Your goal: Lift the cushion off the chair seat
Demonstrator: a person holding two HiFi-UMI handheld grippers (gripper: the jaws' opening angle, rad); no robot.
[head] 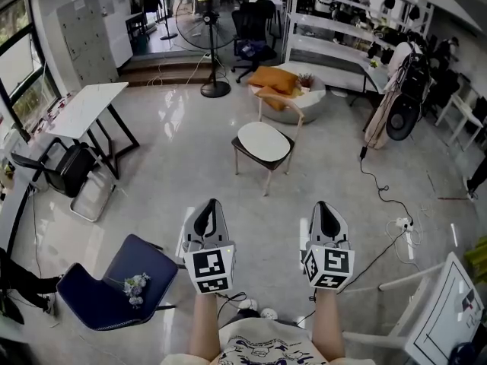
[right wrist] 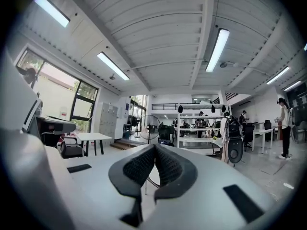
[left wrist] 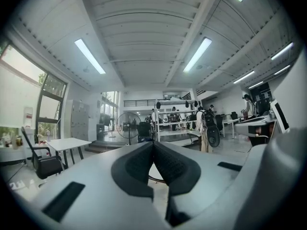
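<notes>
Two orange cushions (head: pixel 275 80) lie on a wooden-framed chair (head: pixel 278 106) far ahead, next to a round white table. In front of it stands a low seat with a white oval top (head: pixel 263 142). My left gripper (head: pixel 208 204) and right gripper (head: pixel 326 206) are held level side by side, well short of both and touching nothing. Both are shut with nothing between the jaws. In the left gripper view the dark pads of the left gripper (left wrist: pixel 153 143) meet, and so do those of the right gripper (right wrist: pixel 155 146) in its own view.
A blue chair (head: pixel 114 284) with a small bunch of flowers stands at my near left. A black chair (head: pixel 68 169) and a white table (head: pixel 87 105) are further left. A standing fan (head: pixel 206 21) is at the back. Cables and a power strip (head: pixel 402 225) lie right.
</notes>
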